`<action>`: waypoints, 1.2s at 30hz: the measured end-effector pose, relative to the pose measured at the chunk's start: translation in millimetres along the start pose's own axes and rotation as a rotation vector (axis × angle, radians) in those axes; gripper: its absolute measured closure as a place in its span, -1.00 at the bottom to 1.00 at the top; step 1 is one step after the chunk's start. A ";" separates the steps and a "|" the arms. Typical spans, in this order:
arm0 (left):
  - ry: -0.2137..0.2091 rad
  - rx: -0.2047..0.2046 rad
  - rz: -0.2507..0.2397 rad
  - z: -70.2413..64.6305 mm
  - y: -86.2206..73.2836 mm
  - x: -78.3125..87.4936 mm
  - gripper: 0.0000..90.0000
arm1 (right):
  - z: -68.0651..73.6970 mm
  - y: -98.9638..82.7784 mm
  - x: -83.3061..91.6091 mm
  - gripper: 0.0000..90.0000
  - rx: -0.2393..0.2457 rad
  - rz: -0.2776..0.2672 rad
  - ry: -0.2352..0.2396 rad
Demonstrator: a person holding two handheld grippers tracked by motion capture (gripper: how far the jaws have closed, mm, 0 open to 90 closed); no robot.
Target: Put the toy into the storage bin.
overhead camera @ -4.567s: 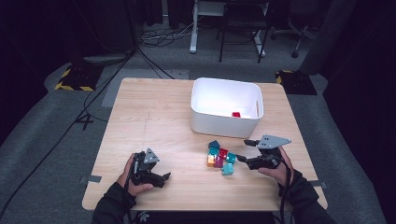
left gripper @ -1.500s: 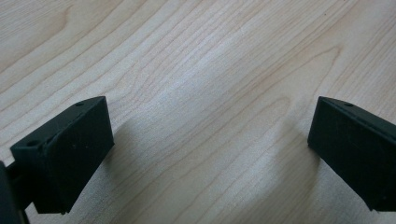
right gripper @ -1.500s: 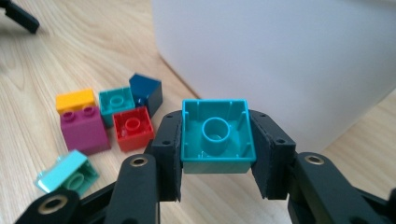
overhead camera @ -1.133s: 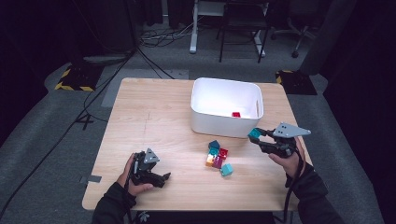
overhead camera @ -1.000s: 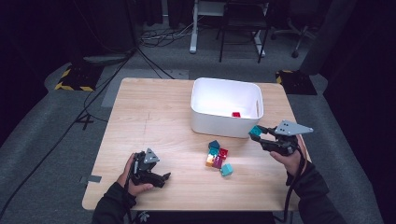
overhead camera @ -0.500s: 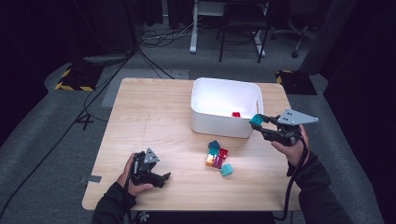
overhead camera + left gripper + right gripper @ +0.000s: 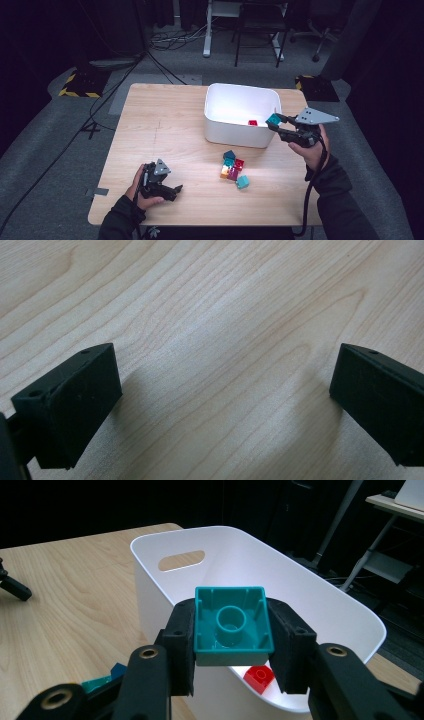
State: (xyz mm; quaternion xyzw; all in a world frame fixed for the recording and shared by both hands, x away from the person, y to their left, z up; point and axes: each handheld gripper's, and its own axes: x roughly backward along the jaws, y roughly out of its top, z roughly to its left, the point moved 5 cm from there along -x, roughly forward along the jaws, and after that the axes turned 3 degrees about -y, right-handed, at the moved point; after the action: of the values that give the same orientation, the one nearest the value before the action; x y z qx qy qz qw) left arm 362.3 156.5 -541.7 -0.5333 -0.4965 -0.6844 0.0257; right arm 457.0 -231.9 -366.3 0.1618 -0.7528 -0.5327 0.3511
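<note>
In the right gripper view, the jaws hide most of the red brick (image 7: 258, 674).

Teal brick (image 7: 230, 625) between black jaws, white bin (image 7: 235, 102), red brick (image 7: 258, 675), pale wooden table (image 7: 160, 125).

Chair (image 7: 257, 20), perhaps; floor cables (image 7: 165, 37)

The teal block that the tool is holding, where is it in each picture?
High view: the teal block sits at the right, in the right tool, at the white bin's right rim.
Right gripper view: the block is in the middle, clamped between the black jaws, hollow underside toward the camera.
Left gripper view: bare wooden table between open jaws.
Shared landmark: the white bin.
</note>
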 end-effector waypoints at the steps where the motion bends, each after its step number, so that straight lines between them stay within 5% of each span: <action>1: 0.000 0.002 -0.001 -0.2 0.0 -0.1 -0.99 | -1.0 2.0 -2.4 0.32 0.000 0.002 -0.007; 18: 0.000 0.002 -0.001 -0.1 0.0 -0.1 -0.99 | -8.0 10.8 -26.4 0.32 -0.003 0.024 -0.020; 36: -0.002 0.000 -0.002 0.0 0.2 -0.2 -0.99 | -27.8 -1.5 -59.5 0.30 -0.040 0.123 -0.067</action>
State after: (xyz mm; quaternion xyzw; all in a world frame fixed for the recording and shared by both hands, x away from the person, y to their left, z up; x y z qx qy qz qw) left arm 362.4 156.3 -541.7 -0.5334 -0.4971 -0.6840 0.0244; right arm 518.0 -214.8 -383.7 0.0903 -0.7620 -0.5301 0.3608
